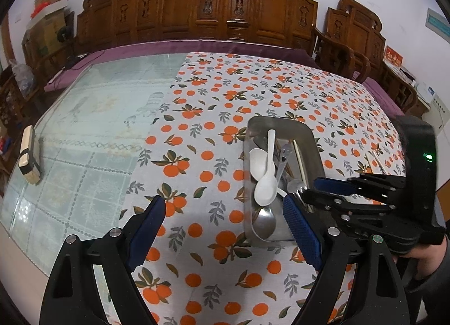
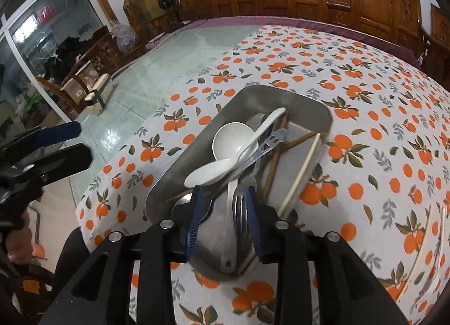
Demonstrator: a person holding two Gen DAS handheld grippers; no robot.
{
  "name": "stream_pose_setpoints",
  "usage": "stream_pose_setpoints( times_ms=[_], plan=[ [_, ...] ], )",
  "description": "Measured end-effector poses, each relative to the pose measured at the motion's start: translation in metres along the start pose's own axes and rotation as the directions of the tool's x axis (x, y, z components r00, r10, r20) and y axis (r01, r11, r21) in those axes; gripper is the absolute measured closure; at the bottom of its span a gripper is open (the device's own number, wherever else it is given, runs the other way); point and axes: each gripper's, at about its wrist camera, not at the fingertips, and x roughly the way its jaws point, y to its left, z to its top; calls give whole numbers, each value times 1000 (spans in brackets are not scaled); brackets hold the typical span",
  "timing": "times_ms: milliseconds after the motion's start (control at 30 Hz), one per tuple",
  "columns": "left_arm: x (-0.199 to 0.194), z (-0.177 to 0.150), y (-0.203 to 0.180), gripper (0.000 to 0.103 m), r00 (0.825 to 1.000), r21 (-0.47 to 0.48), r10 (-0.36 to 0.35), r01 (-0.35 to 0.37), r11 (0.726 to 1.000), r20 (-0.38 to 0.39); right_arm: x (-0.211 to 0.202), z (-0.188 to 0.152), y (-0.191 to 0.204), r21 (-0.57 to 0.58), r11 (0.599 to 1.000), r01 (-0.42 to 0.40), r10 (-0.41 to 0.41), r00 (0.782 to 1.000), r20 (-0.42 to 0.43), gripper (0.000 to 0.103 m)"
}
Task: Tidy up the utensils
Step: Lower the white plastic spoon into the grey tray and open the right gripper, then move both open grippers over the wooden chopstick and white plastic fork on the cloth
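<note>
- Carved wooden chairs [image 1: 225,7] line the far side of a desk [image 1: 92,116] covered partly by an orange-print cloth [image 1: 213,133] and partly by pale green glass.
- On the cloth sits a steel tray [image 2: 253,97] holding the utensils: two white spoons [image 2: 233,139], a metal fork [image 2: 239,206], a metal spoon [image 1: 264,221], brown chopsticks [image 2: 295,140] and a pale chopstick [image 2: 302,167], all piled crosswise.
- Right hand-held gripper [image 2: 225,206] hangs over the tray's near end, blue pads partly apart with the fork between them, not pressed.
- Left hand-held gripper [image 1: 222,212] hovers wide apart and empty over the cloth, just left of the tray.
- A wooden block [image 1: 28,153] lies near the desk's left edge, well apart from the tray.
- More chopsticks [image 2: 422,240] lie on the cloth to the tray's right; bare cloth stretches beyond the tray.
</note>
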Motion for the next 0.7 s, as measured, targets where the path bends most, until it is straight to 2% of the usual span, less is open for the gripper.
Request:
stream_pose_setpoints(
  times_ms=[100, 167, 233, 267, 467, 700],
  plan=[
    [0, 0, -6, 21, 1000, 3, -3, 3, 1000, -1, -20, -10, -3, 0, 1000, 21, -21, 999, 28, 53],
    [0, -1, -11, 21, 1000, 7, -6, 6, 1000, -2, -31, -16, -6, 4, 999, 32, -32, 999, 43, 50],
    [0, -1, -15, 20, 1000, 13, -8, 9, 1000, -3, -42, -24, -11, 10, 999, 53, -53, 997, 52, 39],
    [0, -1, -18, 18, 1000, 16, -9, 9, 1000, -2, -50, -29, -15, 15, 997, 76, -77, 995, 63, 30],
    [2, -3, -36, 14, 1000, 29, -17, 18, 999, -7, -79, -53, -43, 22, 989, 149, -150, 986, 67, 28],
    [11, -4, -70, 13, 999, 45, -39, 39, 998, -9, -112, -76, -105, 81, 967, 241, -246, 968, 55, 29]
  ],
)
